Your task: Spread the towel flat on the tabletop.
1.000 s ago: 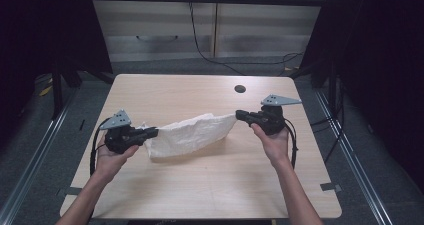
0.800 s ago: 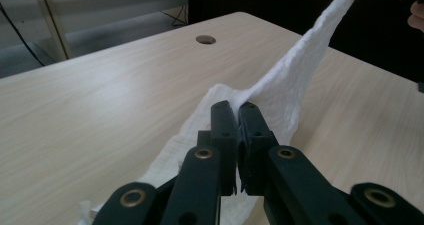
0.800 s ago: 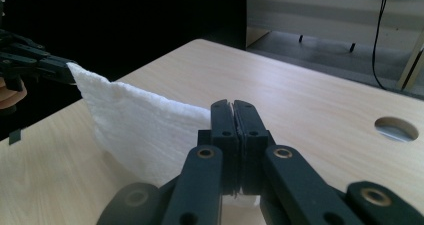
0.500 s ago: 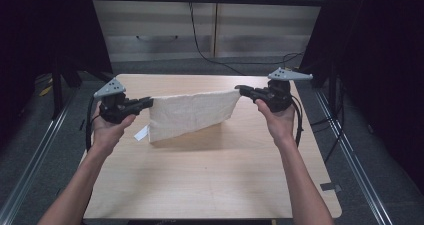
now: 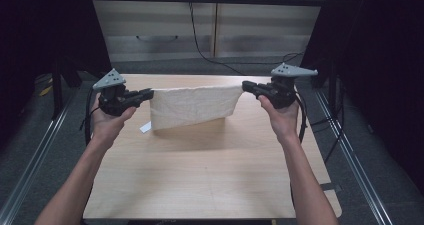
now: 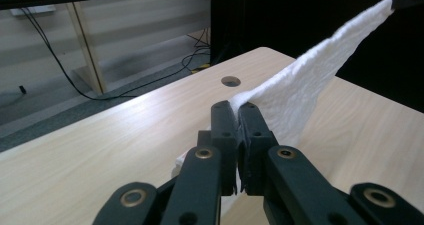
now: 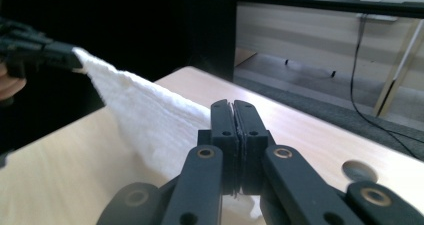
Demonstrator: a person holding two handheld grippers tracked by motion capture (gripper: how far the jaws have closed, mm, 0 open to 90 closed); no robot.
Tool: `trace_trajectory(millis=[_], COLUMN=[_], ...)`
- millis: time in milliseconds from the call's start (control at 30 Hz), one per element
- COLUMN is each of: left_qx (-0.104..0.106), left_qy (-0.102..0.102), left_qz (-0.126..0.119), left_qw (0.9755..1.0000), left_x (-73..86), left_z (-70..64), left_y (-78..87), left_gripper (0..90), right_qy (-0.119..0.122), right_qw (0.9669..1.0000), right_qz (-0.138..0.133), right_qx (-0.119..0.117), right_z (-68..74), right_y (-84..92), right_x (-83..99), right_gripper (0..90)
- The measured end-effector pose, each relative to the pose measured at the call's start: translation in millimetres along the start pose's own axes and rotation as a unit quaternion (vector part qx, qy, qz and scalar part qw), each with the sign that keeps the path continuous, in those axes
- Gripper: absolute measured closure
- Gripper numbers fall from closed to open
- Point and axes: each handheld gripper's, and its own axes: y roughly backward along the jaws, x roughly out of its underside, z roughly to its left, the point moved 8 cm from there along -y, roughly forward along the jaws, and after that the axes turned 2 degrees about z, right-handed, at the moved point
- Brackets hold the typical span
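Note:
A white towel (image 5: 192, 106) hangs stretched in the air over the far half of the wooden table (image 5: 210, 175). My left gripper (image 5: 149, 93) is shut on its upper left corner. My right gripper (image 5: 245, 86) is shut on its upper right corner. The cloth's top edge runs taut between them and its lower edge hangs just above the tabletop. In the left gripper view the towel (image 6: 305, 87) rises from my shut left gripper (image 6: 239, 106) toward the other gripper at the top right. In the right gripper view the towel (image 7: 145, 117) runs from my shut right gripper (image 7: 233, 105) to the far gripper at the left.
A small white tag or scrap (image 5: 145, 127) lies on the table below the towel's left side. A round hole (image 6: 230, 81) is in the tabletop near its far edge. Dark curtains flank the table, and cables (image 5: 200, 40) trail on the floor behind it.
Both grippers have risen and moved apart, lifting the towel off the table. The cloth went from a slack heap to a flat sheet hanging between them.

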Motion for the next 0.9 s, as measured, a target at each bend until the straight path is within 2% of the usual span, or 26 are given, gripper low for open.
trace_trajectory(millis=[100,167,300,367,433,600,633,733,900], left_qx=[0.011,0.018,0.037,0.039,0.050,0.062,0.061,0.068,0.077], left_qy=[0.001,0.009,0.023,0.032,0.041,0.033,0.031,0.045,0.041], left_qz=[0.007,0.010,0.020,0.031,0.043,0.085,0.088,0.090,0.120], left_qw=[0.9999,0.9997,0.9988,0.9982,0.9970,0.9939,0.9937,0.9926,0.9889], left_x=[19.5,31.8,58.0,70.0,82.6,118.0,122.2,139.0,161.4], left_z=[-5.9,-10.0,-19.3,-22.4,-29.0,-44.3,-45.1,-51.5,-61.6], left_y=[4.4,4.7,8.6,10.7,11.5,11.2,11.9,14.2,12.6], left_gripper=[87.4,87.4,87.3,87.3,87.3,87.3,87.2,87.2,87.1], right_qy=[0.002,0.001,-0.006,-0.011,-0.010,-0.017,-0.018,-0.020,-0.019], right_qw=[0.9998,0.9995,0.9984,0.9979,0.9974,0.9954,0.9946,0.9943,0.9908], right_qz=[0.011,0.020,0.039,0.043,0.046,0.069,0.077,0.080,0.113], right_qx=[-0.017,-0.025,-0.041,-0.047,-0.054,-0.065,-0.067,-0.068,-0.072], right_z=[12.3,18.6,26.7,28.7,32.2,39.2,41.0,44.7,52.2], right_y=[5.2,5.7,4.9,5.7,7.3,4.8,5.2,10.4,13.9], right_x=[22.0,37.1,64.3,73.5,84.7,114.5,122.0,135.3,164.1], right_gripper=[88.4,88.5,88.5,88.4,88.4,88.4,88.4,88.4,88.4])
